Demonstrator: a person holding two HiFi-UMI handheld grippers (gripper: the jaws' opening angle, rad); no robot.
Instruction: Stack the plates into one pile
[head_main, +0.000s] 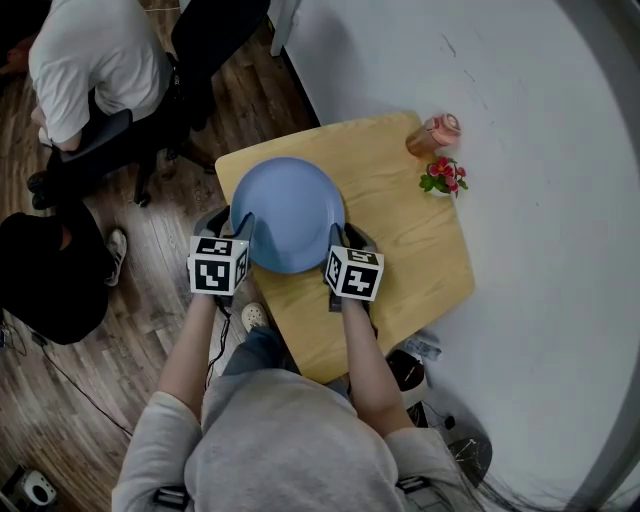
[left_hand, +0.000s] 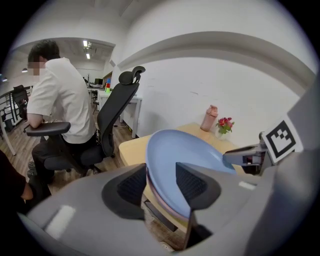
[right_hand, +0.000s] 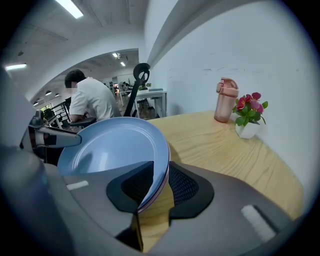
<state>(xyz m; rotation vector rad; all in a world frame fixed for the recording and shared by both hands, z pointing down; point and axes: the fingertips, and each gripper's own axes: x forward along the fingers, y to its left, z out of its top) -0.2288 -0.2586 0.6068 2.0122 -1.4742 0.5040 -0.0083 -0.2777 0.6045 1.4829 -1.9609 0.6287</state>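
A blue plate (head_main: 290, 210) lies on top of a pink one on the wooden table (head_main: 400, 250), near its left end. Only the pink plate's rim (left_hand: 165, 207) shows under the blue. My left gripper (head_main: 240, 225) is at the pile's left rim. In the left gripper view its jaws (left_hand: 161, 175) stand open, with the rim between them and a gap on either side. My right gripper (head_main: 338, 235) is at the right rim. There the blue plate (right_hand: 115, 145) and the pink edge (right_hand: 159, 192) fill the narrow gap of the right gripper (right_hand: 159, 177), which is shut on them.
A pink bottle (head_main: 433, 135) and a small pot of red flowers (head_main: 443, 178) stand at the table's far right corner by the white wall. A person in a white shirt (head_main: 90, 60) sits on an office chair to the left. Another person in dark clothes (head_main: 40, 270) is beside it.
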